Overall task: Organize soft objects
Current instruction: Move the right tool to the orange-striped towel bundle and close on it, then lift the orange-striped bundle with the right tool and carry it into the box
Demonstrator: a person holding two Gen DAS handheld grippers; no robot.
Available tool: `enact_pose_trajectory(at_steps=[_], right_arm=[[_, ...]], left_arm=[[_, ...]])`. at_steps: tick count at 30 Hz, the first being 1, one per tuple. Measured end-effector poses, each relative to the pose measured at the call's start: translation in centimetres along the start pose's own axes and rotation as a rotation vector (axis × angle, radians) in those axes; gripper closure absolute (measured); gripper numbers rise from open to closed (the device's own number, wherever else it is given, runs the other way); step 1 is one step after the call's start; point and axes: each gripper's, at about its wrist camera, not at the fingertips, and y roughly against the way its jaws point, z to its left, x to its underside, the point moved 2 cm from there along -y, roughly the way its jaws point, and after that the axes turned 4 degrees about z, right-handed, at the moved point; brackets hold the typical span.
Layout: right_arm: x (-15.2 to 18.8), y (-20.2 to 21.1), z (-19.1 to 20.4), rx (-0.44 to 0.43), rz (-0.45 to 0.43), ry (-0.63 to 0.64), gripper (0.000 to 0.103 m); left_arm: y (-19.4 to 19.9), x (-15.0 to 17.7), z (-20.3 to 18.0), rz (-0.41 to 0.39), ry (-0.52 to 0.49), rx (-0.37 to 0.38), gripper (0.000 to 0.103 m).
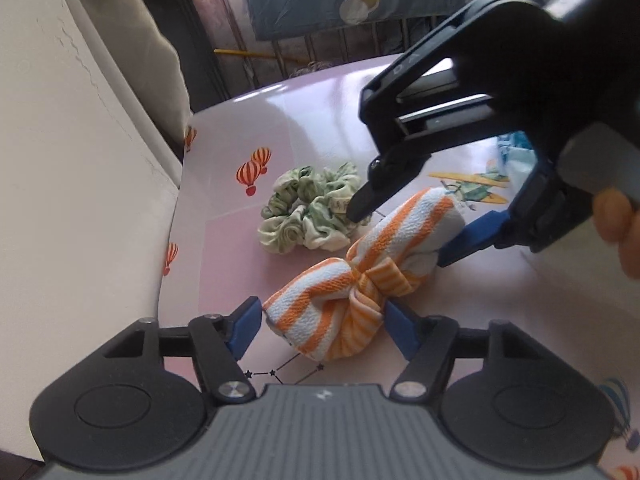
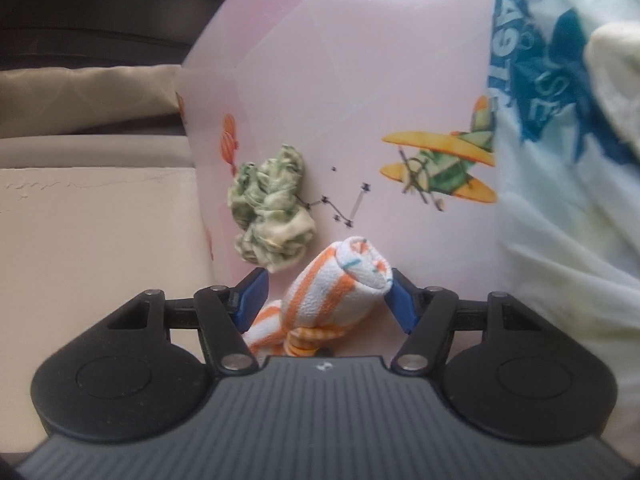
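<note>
orange-and-white striped bow, soft cloth with a knot in the middle, lying on the pink surface printed with hot-air balloons, star lines and a small plane. just beside its far end, a green ruffled scrunchie, close to the bow, contact not clear. left gripper lowered over the near half of the bow: blue fingers about half open, one on each side of the cloth; left one very near the edge of the bow, right one at the knot; firm pressing not clear, so cannot tell if gripped. right gripper at the other, rolled end of the bow: fingers also about half open, rolled end between them; right finger touching the cloth, left finger with a small gap to it; no clear grip. in the left wrist view, right gripper coming in from the upper right, black frame large in the picture, one dark tip over the scrunchie, blue finger against the white end of the bow, fingertips of a hand on its handle at the right edge. scrunchie in the right wrist view just past the left finger. pale garment with blue print covering the right part of the surface. cream cushion along the left edge of the surface.
</note>
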Motion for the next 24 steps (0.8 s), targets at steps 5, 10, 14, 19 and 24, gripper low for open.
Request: enact_pose_trajectory(at_steps=[5, 10, 14, 19, 24], right_arm=[[0.3, -0.2, -0.5, -0.015, -0.048, -0.008, 0.062], [1.3, 1.1, -0.2, -0.044, -0.062, 0.005, 0.064], [2.7, 4.4, 0.8, -0.119, -0.081, 0.048, 0.064], [4.2, 11.3, 0.6, -0.210, -0.146, 0.112, 0.064], [5.2, 20.8, -3.2, -0.242, -0.273, 0.140, 0.064]], left_arm=[[0.5, 0.2, 0.0, -0.006, -0.002, -0.014, 0.048], [2.7, 0.1, 0.0, -0.029, -0.006, -0.027, 0.052], [6.9, -0.1, -0.6, -0.089, -0.020, -0.059, 0.052], [13.6, -1.1, -3.0, -0.194, -0.025, -0.027, 0.054], [18.6, -2.8, -8.9, -0.280, -0.082, 0.081, 0.054]])
